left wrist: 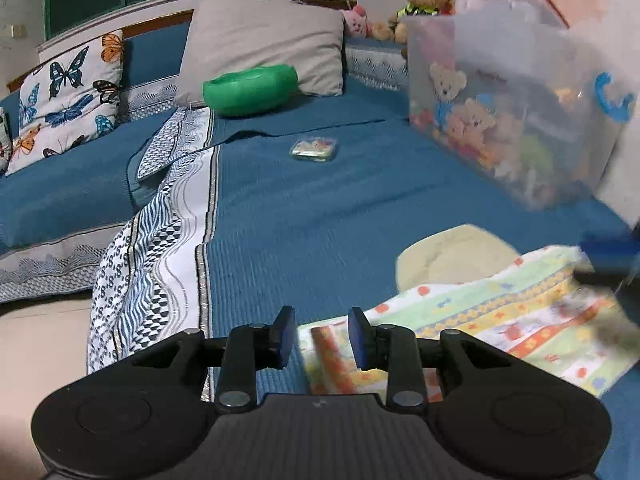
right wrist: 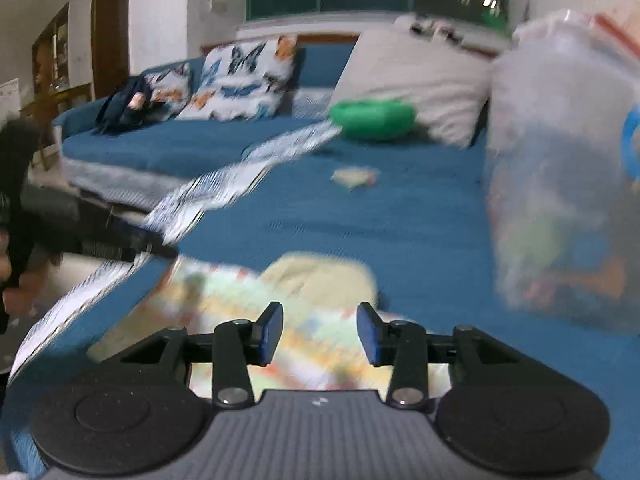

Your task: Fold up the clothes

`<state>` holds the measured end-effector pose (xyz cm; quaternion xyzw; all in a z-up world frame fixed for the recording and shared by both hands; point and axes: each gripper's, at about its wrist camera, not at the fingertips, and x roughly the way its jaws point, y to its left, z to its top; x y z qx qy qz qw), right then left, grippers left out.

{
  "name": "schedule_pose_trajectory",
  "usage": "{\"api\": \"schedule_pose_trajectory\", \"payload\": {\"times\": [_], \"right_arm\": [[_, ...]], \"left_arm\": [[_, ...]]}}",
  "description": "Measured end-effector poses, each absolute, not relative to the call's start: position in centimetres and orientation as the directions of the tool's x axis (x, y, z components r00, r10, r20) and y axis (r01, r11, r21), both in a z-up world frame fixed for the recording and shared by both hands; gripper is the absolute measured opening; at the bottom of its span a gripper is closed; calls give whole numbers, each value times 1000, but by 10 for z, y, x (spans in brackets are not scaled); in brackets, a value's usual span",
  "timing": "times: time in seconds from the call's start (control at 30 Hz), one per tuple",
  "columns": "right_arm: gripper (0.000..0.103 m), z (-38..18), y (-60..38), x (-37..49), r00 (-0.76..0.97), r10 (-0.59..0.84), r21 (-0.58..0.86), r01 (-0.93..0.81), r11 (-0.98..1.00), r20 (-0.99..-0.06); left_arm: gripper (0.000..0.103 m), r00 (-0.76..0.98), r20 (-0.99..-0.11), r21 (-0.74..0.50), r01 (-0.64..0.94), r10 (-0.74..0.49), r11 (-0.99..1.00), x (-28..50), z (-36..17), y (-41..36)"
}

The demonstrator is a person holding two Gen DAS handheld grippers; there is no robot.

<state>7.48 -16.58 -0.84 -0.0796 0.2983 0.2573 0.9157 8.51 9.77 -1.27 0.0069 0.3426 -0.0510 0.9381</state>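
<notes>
A small striped, colourful garment [left wrist: 480, 320] lies flat on the blue bed cover, with a pale cream piece [left wrist: 452, 254] at its far end. My left gripper [left wrist: 320, 336] is open and empty, just above the garment's near left corner. The right gripper shows as a blurred blue and black shape [left wrist: 608, 258] at the garment's far right edge. In the blurred right wrist view, my right gripper [right wrist: 318, 334] is open and empty above the same garment [right wrist: 224, 304], and the cream piece [right wrist: 320, 276] lies just ahead.
A clear plastic toy box [left wrist: 508, 96] stands on the bed at the right. A green cushion [left wrist: 250, 90], a grey pillow [left wrist: 264, 42], butterfly pillows [left wrist: 68, 96] and a small packet [left wrist: 314, 148] lie further back. A patterned bed runner [left wrist: 160, 232] hangs at the left edge.
</notes>
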Motion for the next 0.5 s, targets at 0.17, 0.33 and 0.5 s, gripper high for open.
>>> {"api": "schedule_pose_trajectory", "payload": {"times": [0.17,0.33,0.5], "right_arm": [[39,-37,-184,95,681,363,55,-429,902,-637],[25,-50,-215,114,696,308,70,-349,935,-648],[33,-39,-213,116,721,307,54,-352,934,-621]], "left_arm": [[32,727,-663,-65,179,-177,982,79,-20,81],[31,713,-678,-71,182,-181,981,88,-25,75],[32,700,-691,-76,181,-183,981,96,-30,70]]}}
